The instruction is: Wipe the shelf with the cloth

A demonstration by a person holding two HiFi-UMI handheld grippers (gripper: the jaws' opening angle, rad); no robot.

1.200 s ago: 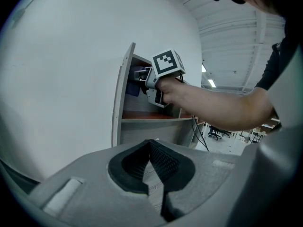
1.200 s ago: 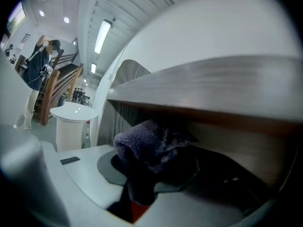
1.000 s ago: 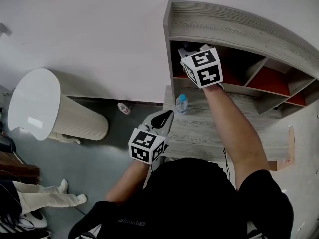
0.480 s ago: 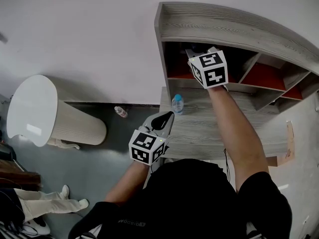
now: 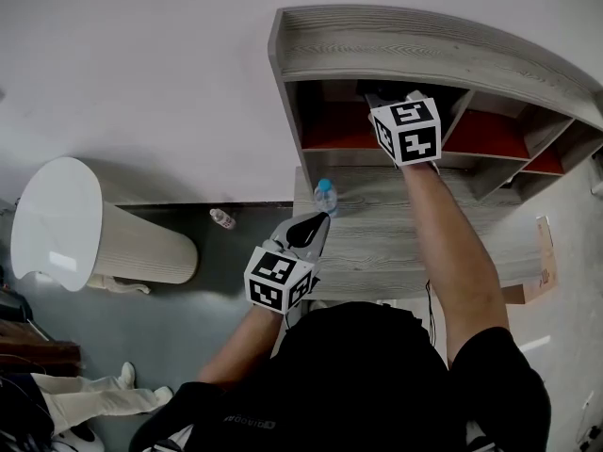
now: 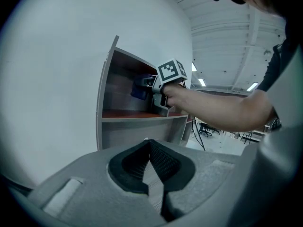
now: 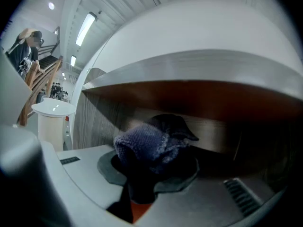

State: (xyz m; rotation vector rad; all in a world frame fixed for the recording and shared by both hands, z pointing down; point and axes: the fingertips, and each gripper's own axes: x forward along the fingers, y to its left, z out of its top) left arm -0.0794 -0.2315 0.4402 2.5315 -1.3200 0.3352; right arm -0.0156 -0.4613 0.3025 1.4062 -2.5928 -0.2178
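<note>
- Right hand-held gripper (image 7: 151, 157) clenches a blue knitted cloth (image 7: 144, 143) inside the grey wood-grain shelf (image 5: 405, 50).
- Left hand-held gripper (image 6: 150, 150), jaws together with nothing between them, hangs by the worktop (image 5: 377, 243) edge.

In the head view, the cube of the right gripper (image 7: 150, 174) hides its jaws and the cloth (image 7: 144, 145). In the right gripper view the cloth covers the jaw tips, and whether it touches the shelf (image 5: 424, 50) cannot be told. The shelf's right end runs off the picture. The label of the bottle (image 5: 324, 196) is too small to read.

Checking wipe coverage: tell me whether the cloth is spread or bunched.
Bunched: the cloth sits wadded in the shut right gripper.
</note>
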